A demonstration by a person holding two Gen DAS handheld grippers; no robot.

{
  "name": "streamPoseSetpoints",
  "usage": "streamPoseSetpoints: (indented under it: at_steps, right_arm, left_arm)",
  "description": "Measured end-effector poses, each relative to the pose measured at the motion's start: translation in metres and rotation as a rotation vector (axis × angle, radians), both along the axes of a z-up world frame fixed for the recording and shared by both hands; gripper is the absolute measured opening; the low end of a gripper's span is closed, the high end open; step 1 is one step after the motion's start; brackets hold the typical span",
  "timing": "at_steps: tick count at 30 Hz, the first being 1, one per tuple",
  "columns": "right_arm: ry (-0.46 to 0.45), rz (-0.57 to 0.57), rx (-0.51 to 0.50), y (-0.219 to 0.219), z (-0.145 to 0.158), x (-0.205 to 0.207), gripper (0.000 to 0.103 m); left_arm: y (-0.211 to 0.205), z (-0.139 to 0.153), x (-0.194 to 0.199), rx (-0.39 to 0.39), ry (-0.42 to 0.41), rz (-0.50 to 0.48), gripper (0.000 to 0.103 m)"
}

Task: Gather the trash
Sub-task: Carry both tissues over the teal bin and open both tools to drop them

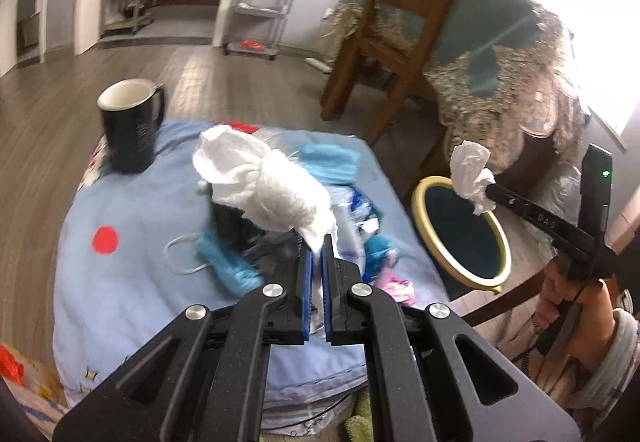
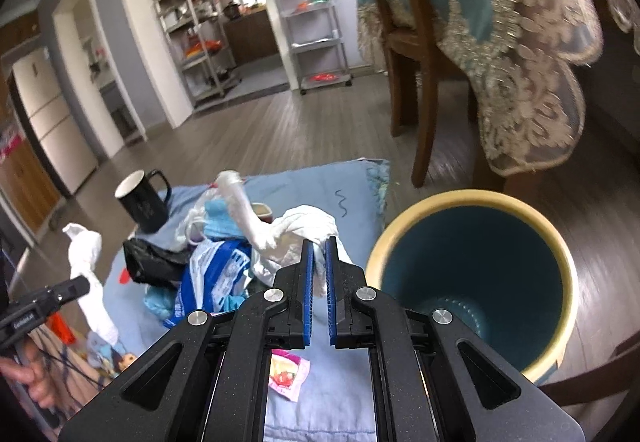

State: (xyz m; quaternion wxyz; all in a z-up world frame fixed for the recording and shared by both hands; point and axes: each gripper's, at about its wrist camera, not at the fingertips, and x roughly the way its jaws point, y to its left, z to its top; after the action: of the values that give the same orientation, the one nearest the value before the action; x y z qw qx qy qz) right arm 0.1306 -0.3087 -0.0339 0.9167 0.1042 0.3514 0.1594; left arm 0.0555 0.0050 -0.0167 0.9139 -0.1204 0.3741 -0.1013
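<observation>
Two hand-held grippers are in view, each clamped on its own crumpled white tissue, so two tissues are lifted clear of the pile. The left hand-held gripper (image 1: 318, 248) pinches the tail of the larger twisted tissue (image 1: 268, 186) between its blue pads, holding it above the clutter on the table (image 1: 132, 294), which is covered with a light blue cloth. The right hand-held gripper (image 2: 319, 247) is likewise closed on the smaller tissue (image 2: 296, 238); from the left wrist view this tissue (image 1: 472, 172) hangs at the gripper tip just above the rim of the single waste bin (image 1: 460, 234), a round bin with a cream rim and teal inside that stands on the floor just beside the table. Trash on the cloth includes one blue face mask (image 1: 228, 266) with white ear loops, one black plastic bag (image 2: 152, 262), one blue-and-white wrapper (image 2: 216, 274) and one small pink wrapper (image 2: 286, 376) near the table's front edge. One black mug (image 1: 132, 122) with a white interior stands upright at the far left corner, apart from the pile. One wooden chair (image 1: 400, 26) stands behind the table.
</observation>
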Motion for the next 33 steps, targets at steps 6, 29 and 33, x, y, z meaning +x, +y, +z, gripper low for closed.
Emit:
streamPoseSetpoints:
  at_steps: [6, 29, 33]
  right_arm:
    - [0.008, -0.064, 0.019, -0.02, -0.002, -0.003, 0.007]
    - [0.207, -0.413, 0.103, -0.111, -0.048, -0.001, 0.016]
    - [0.197, -0.44, 0.121, -0.117, -0.046, -0.004, 0.029]
  left_arm:
    - [-0.034, 0.012, 0.018, -0.006, -0.027, -0.105, 0.004]
    - [-0.211, -0.018, 0.103, -0.004, 0.059, -0.454, 0.004]
    - [-0.23, -0.035, 0.122, -0.024, 0.121, -0.466, 0.004]
